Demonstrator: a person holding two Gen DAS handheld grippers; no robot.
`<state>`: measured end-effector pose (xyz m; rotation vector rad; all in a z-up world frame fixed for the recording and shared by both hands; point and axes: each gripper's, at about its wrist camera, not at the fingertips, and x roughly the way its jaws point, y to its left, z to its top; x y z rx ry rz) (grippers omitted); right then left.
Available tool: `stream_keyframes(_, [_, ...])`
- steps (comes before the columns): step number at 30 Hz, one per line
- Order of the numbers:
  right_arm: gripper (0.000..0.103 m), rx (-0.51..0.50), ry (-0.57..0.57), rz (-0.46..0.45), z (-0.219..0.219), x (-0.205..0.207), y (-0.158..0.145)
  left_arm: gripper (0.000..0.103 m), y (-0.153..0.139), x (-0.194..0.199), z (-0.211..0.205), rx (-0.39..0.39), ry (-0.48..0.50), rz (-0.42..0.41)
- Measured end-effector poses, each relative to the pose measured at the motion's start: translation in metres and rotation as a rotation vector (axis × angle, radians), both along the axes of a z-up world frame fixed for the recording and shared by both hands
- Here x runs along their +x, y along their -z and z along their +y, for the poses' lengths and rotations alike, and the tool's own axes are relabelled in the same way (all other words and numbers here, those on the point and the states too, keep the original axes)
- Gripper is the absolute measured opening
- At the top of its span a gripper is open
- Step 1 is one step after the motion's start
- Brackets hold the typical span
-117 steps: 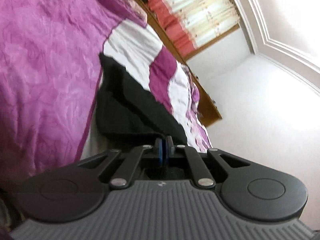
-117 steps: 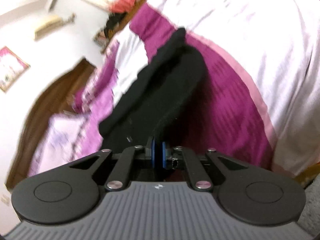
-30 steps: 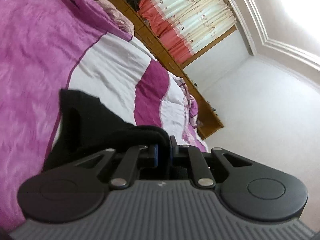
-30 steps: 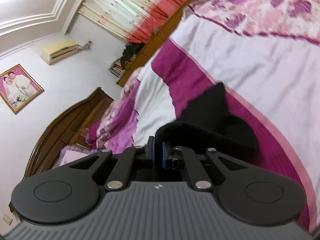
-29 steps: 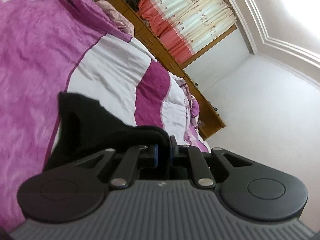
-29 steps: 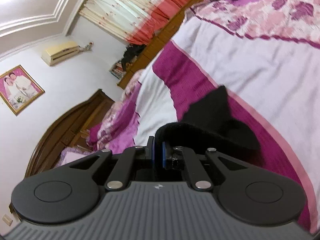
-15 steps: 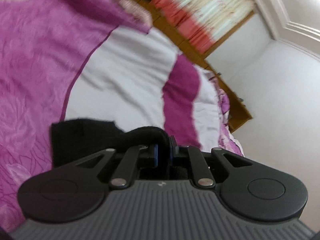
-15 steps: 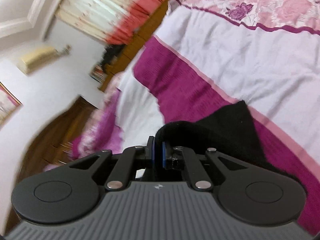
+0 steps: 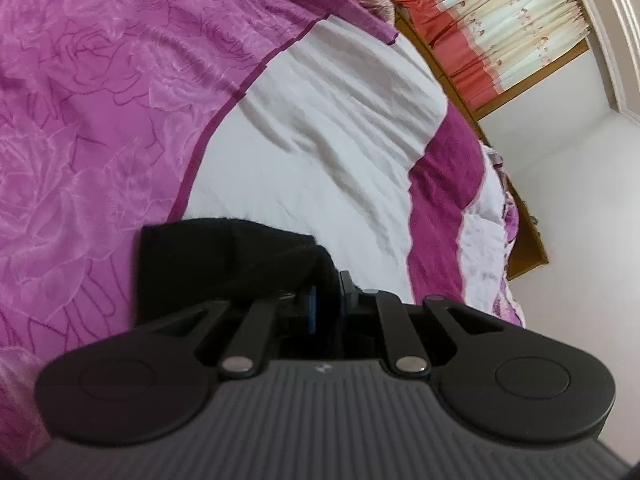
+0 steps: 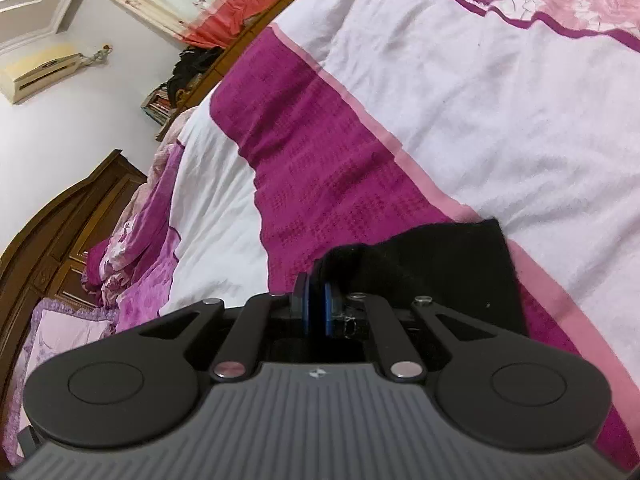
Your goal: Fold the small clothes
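Two black two-finger grippers are in view, one per wrist camera, and each is clamped on the same small black knitted garment (image 9: 208, 256). Left gripper (image 9: 326, 300): its blue-padded fingers (image 9: 312, 308) are drawn together on a bunched fold of the dark cloth, which rises over the fingertips and spreads to the left of them, its flat portion lying against the bed cover. Right gripper (image 10: 316, 304): its blue pads (image 10: 329, 308) are pressed together on a rolled edge of the garment (image 10: 440, 264), with the rest of the cloth spreading to the right and lying on the magenta band. The bed (image 9: 320, 140) beneath carries a quilted cover in white, deep magenta and pink rose-patterned panels; the garment sits where the white panel meets the purple-pink panel in the left view. Background items noted: cream and coral-red curtains (image 9: 500, 28) above a wooden ledge, a carved dark wooden headboard (image 10: 60, 232), and a cream wall-mounted air conditioner (image 10: 36, 72). Some blur is present at the curtains in both views.
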<state>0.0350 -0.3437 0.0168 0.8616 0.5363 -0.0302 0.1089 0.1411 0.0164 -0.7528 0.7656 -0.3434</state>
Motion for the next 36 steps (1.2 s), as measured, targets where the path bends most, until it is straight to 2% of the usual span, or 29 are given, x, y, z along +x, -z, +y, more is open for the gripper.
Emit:
stream_keyframes(4, [0.007,0.003,-0.003,-0.023,-0.005,0.008,-0.003,0.012,-0.002,0.005,-0.006,0.069,-0.019,-0.026])
stream_keyframes(6, [0.007,0.016,0.007,-0.028,-0.007,0.011,0.0,0.011,-0.007,0.011,-0.008,0.081,-0.014,-0.052])
stream_keyframes(10, [0.007,0.024,0.019,0.02,-0.008,0.016,0.012,0.008,-0.011,0.023,-0.008,0.08,-0.013,-0.072])
stream_keyframes(14, [0.007,0.042,0.039,0.041,-0.012,0.02,0.022,0.008,0.0,0.027,-0.01,0.088,-0.012,-0.031])
stream_keyframes(17, [0.008,0.027,0.042,0.049,-0.01,0.023,0.023,0.008,0.003,0.026,-0.013,0.132,-0.005,-0.034])
stream_keyframes(20, [0.011,0.008,0.037,0.069,-0.008,0.028,0.022,0.008,0.004,0.025,-0.012,0.134,-0.023,-0.033])
stream_keyframes(21, [0.018,0.007,0.037,0.064,-0.008,0.028,0.021,0.011,0.004,0.024,-0.011,0.13,-0.041,-0.032])
stream_keyframes(22, [0.021,0.008,0.047,0.042,-0.008,0.026,0.019,0.011,0.004,0.024,-0.01,0.12,-0.052,-0.032])
stream_keyframes(23, [0.032,0.006,0.076,0.002,-0.008,0.021,0.017,0.013,0.005,0.025,-0.008,0.088,-0.067,-0.026])
stream_keyframes(24, [0.059,-0.005,0.116,-0.062,-0.009,0.014,0.013,0.03,0.006,0.026,-0.007,0.063,-0.077,-0.007])
stream_keyframes(25, [0.074,-0.039,0.186,-0.165,-0.008,0.002,0.008,0.041,0.004,0.027,-0.008,0.058,-0.085,0.014])
stream_keyframes(26, [0.103,-0.085,0.255,-0.262,-0.006,-0.009,0.004,0.054,0.0,0.025,-0.008,0.064,-0.094,-0.003])
stream_keyframes(27, [0.103,-0.13,0.314,-0.342,-0.004,-0.019,0.001,0.056,-0.005,0.018,-0.008,0.068,-0.102,-0.073])
stream_keyframes(28, [0.103,-0.163,0.331,-0.376,-0.003,-0.022,-0.004,0.056,-0.012,0.011,-0.011,0.085,-0.108,-0.132])
stream_keyframes(30, [0.103,-0.195,0.24,-0.313,-0.003,-0.013,-0.011,0.056,-0.026,-0.002,-0.016,0.129,-0.105,-0.245])
stream_keyframes(32, [0.103,-0.256,0.15,-0.26,0.007,-0.005,-0.012,0.056,-0.036,-0.013,-0.025,0.169,-0.052,-0.324])
stream_keyframes(34, [0.103,-0.34,0.082,-0.223,0.023,0.002,-0.011,0.057,-0.038,-0.017,-0.034,0.223,-0.006,-0.326])
stream_keyframes(36, [0.103,-0.414,0.035,-0.178,0.037,0.01,-0.011,0.057,-0.033,-0.017,-0.04,0.275,0.059,-0.257])
